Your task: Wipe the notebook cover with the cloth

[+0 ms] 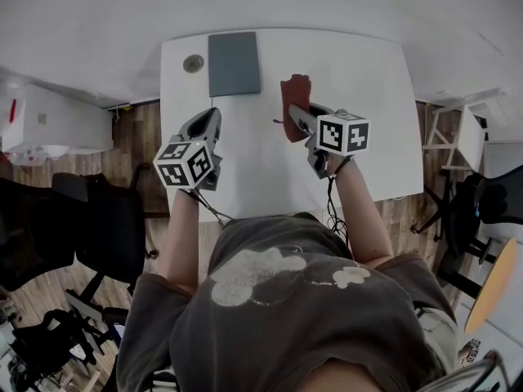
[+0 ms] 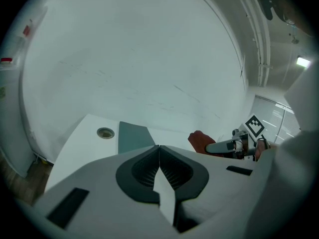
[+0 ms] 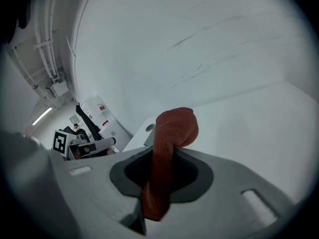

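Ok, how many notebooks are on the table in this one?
1. The grey notebook lies flat at the far edge of the white table, left of the red cloth held in the right hand-held gripper. None seems hidden.

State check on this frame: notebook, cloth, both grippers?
notebook: closed, lying flat, apart from the cloth
cloth: bunched, pinched between the right gripper's jaws
right gripper: shut on the cloth
left gripper: jaws together, nothing between them

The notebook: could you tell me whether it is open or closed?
Closed: the notebook lies flat on the table, showing only its grey cover.
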Demonstrator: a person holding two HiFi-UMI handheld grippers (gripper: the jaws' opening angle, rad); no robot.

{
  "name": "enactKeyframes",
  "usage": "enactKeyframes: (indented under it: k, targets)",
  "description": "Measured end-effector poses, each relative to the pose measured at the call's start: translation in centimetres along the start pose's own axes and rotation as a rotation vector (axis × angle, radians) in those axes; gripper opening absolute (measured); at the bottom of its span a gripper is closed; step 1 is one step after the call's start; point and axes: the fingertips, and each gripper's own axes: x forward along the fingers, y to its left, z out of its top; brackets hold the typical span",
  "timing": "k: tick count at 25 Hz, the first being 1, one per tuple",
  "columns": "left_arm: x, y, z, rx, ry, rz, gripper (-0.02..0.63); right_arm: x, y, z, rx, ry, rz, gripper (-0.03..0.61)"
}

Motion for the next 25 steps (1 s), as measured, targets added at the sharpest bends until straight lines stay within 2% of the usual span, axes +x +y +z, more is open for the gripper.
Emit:
enactKeyframes:
  k: [10, 19, 25]
  targets:
    - [3.2, 3.9, -0.2, 0.018, 0.054, -0.002, -0.006, 4.9, 0.0, 1.4, 0.007, 0.039, -0.026, 0.080]
    - [5.4, 6.0, -0.7, 0.005, 0.071, 0.049, -0.006, 6.8, -0.2, 3.5, -0.026, 0.047, 0.021, 0.080]
    - [7.5, 7.2, -1.4, 0.005, 0.107, 0.098, -0.006, 8.5, -1.3, 4.8, -0.014, 0.050, 0.065, 0.080]
